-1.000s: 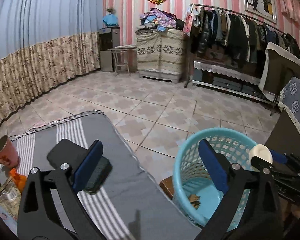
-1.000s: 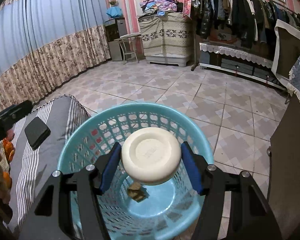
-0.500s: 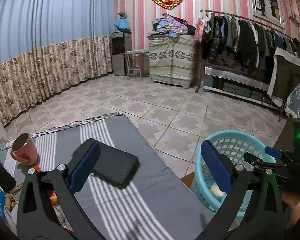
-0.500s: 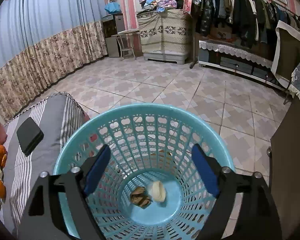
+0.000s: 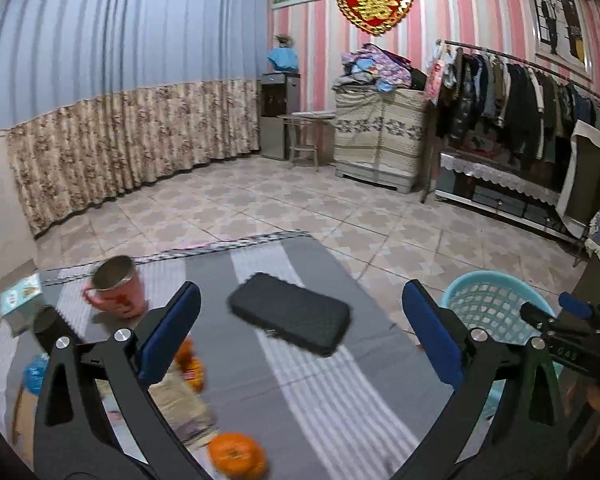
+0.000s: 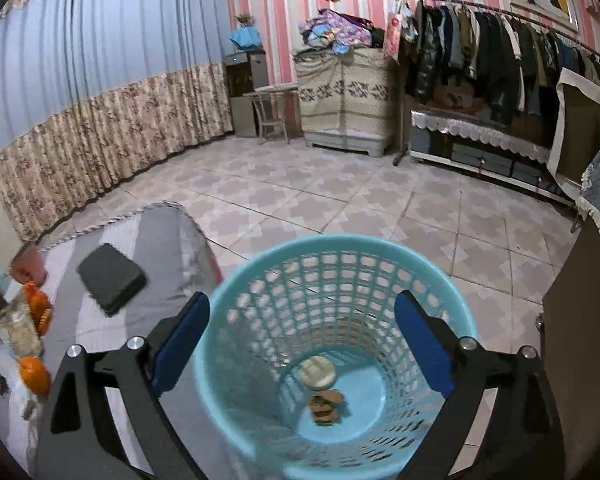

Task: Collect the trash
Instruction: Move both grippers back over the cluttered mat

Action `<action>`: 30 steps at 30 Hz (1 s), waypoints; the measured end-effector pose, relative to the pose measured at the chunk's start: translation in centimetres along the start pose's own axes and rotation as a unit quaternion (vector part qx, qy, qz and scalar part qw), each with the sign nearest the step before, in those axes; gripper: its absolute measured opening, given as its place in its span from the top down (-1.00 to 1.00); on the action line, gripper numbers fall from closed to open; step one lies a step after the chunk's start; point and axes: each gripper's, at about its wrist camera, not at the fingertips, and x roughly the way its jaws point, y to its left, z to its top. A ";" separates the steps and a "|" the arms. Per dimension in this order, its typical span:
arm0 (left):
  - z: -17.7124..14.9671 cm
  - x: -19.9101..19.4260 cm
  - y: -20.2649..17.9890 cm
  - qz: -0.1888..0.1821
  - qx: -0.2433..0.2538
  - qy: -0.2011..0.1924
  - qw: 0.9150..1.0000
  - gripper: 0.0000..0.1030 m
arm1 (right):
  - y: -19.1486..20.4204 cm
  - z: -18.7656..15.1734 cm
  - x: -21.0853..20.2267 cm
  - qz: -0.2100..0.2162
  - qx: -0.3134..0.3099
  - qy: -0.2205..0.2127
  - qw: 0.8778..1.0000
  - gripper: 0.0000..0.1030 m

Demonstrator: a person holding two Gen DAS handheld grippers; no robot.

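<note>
Two sets of fingers gape empty; the left gripper (image 5: 300, 344) is nearer the tabletop (image 5: 340, 400) litter (image 5: 184, 400), lying at seven o'clock of it

Domestic living room: loaded clothes rack (image 5: 532, 96), floor-length curtains (image 5: 112, 120), tiled floor (image 5: 320, 208), striped pink wallpaper (image 5: 460, 4).
</note>
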 end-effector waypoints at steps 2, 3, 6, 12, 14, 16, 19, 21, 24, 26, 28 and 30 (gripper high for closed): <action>-0.2 -1.0 1.3 0.010 -0.001 -0.003 1.000 -0.89 | 1.3 -0.2 -0.8 0.008 -0.005 -0.004 1.000 -0.78; -0.3 -1.5 2.2 0.016 -0.003 -0.004 1.000 -0.89 | 2.0 -0.4 -1.2 0.012 -0.008 -0.005 1.000 -0.78; -0.7 -2.9 4.3 0.030 -0.011 -0.003 0.999 -0.89 | 4.3 -0.9 -1.9 0.029 -0.019 -0.004 0.999 -0.78; -2.0 -5.1 7.9 0.056 -0.022 -0.006 0.998 -0.89 | 8.4 -2.3 -3.3 0.057 -0.036 -0.004 0.998 -0.78; -2.7 -5.7 9.1 0.063 -0.025 -0.004 0.998 -0.89 | 9.8 -3.0 -3.7 0.065 -0.041 -0.003 0.997 -0.78; -3.3 -6.2 9.9 0.072 -0.026 -0.003 0.997 -0.89 | 10.7 -3.7 -3.9 0.068 -0.048 -0.002 0.996 -0.78; -4.3 -6.7 11.1 0.082 -0.028 0.002 0.996 -0.89 | 11.7 -4.5 -4.0 0.071 -0.049 0.001 0.996 -0.78; -5.1 -7.0 12.0 0.085 -0.035 0.006 0.996 -0.89 | 11.9 -4.8 -4.0 0.075 -0.047 0.004 0.996 -0.78; -6.2 -7.3 13.2 0.087 -0.048 0.012 0.995 -0.89 | 13.0 -5.3 -4.1 0.076 -0.056 0.007 0.996 -0.78; -6.8 -7.4 13.8 0.090 -0.053 0.014 0.994 -0.89 | 13.7 -5.7 -4.2 0.075 -0.067 0.003 0.995 -0.78; -7.4 -7.5 14.6 0.093 -0.060 0.018 0.994 -0.89 | 14.3 -6.0 -4.4 0.077 -0.076 -0.001 0.994 -0.78; -7.9 -7.6 15.3 0.097 -0.066 0.022 0.993 -0.89 | 14.8 -6.3 -4.5 0.083 -0.082 -0.004 0.993 -0.78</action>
